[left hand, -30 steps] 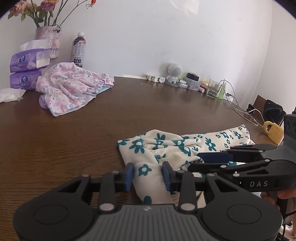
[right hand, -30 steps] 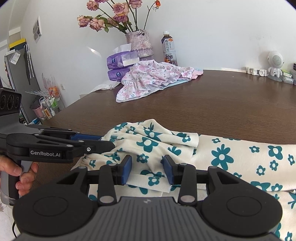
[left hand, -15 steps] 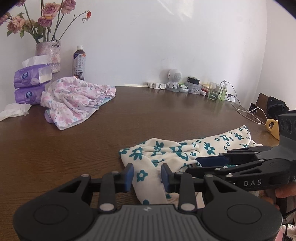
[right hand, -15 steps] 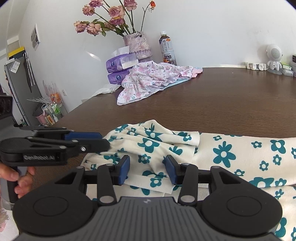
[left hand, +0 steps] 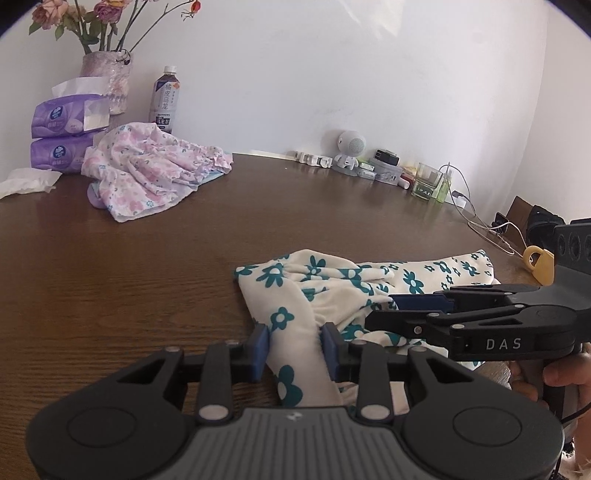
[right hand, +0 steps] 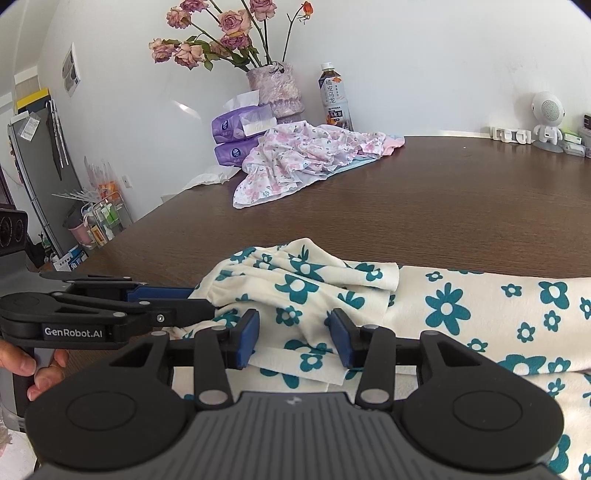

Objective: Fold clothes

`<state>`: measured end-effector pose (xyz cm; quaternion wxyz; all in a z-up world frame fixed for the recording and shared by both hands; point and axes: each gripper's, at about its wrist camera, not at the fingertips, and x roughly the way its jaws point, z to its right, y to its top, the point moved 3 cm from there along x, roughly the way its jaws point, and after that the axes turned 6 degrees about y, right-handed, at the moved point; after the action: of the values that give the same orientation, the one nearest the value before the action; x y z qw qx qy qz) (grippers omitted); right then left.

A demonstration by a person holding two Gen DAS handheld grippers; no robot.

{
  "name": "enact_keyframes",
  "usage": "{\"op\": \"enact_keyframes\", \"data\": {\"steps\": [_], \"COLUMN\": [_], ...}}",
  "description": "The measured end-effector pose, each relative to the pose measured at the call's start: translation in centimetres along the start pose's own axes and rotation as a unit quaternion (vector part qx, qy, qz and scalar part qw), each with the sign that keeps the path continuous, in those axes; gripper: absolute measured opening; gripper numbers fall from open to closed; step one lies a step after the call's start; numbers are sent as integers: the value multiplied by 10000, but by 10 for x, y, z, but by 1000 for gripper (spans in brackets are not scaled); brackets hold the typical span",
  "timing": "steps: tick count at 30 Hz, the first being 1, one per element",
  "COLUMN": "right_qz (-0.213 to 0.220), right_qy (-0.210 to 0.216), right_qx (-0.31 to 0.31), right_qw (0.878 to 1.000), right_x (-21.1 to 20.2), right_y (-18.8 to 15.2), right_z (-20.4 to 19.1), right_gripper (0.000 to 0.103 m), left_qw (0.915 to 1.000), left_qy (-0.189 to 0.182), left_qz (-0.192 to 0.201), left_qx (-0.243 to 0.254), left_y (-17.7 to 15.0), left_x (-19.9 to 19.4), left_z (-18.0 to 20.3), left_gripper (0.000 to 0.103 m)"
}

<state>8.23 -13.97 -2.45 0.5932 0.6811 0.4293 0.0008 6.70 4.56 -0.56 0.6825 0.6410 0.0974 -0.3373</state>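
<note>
Mostly unfolded: teal-flower garment (right hand: 424,306) lies bunched at lower centre of frame on table (right hand: 443,195). Left gripper (left hand: 295,345) & right gripper (right hand: 293,338) both spread w/ cloth between pads, not clamped. Pink garment (left hand: 147,170), upper left, untouched.

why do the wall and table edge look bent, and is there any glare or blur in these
Left wrist view: fisheye curves the table's far edge and darkens the corners; soft sheen on the wood near the glass jar; left claw and garment are sharp. Right wrist view: same bowing, with a bright light streak on the wall; the roses read clearly.
</note>
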Motion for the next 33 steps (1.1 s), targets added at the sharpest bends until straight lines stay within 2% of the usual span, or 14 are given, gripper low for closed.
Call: {"op": "enact_keyframes", "data": {"steps": [7, 18, 25, 33], "right_qz": [-4, 5, -20, -4], "right_qy": [-8, 27, -79, -42], "right_qx": [-21, 17, -121, -57], "right_qw": [10000, 10000, 9999, 10000], "right_x": [0, 1, 1, 1], "right_y": [0, -1, -2, -1], "right_z": [0, 0, -4, -2], "right_gripper": [44, 44, 44, 45], "left_qw": [9997, 9996, 9999, 10000], "left_qy": [122, 58, 36, -29], "left_qz": [20, 26, -94, 22], "left_qx": [207, 293, 111, 42], "left_y": [1, -2, -11, -5], "left_x": [-3, -20, -7, -16], "left_z": [6, 12, 5, 6], "left_gripper": [32, 30, 37, 34]}}
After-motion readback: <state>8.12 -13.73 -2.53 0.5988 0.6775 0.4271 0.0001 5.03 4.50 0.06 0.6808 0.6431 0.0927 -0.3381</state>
